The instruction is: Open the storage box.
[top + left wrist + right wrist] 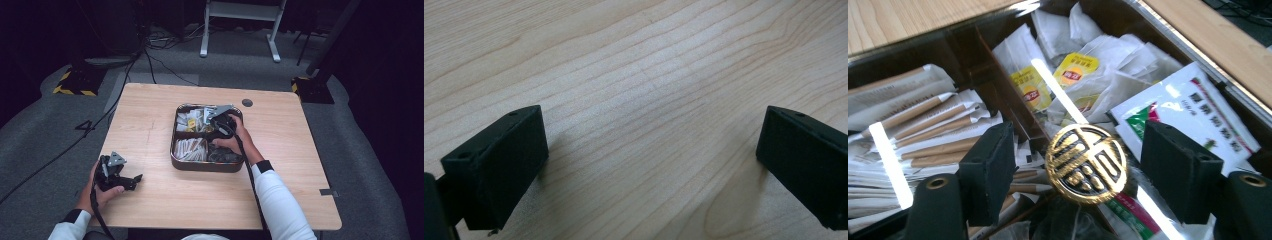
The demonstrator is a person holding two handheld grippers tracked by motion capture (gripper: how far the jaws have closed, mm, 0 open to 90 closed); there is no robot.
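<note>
Left gripper [134, 179]: jaws apart, empty, resting on table [150, 125]. Compartment tray [206, 166], mid-table: gold knob [1085, 163] apparently on a clear lid; rigid, smooth, likely slippery. Right gripper [1085, 175]: jaws wide, straddling knob, not yet pinching.

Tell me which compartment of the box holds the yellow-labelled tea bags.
The far-left compartment of the box: its white tea bags carry yellow tags, while the near-left one holds paper-wrapped sticks.

box [176, 150]: dark, four compartments, on the surface's middle
lid knob [1085, 163]: round gold medallion, at the dividers' crossing
contents: tea bags [1073, 72], paper-wrapped sticks [923, 120], sachets [1193, 115]
</note>
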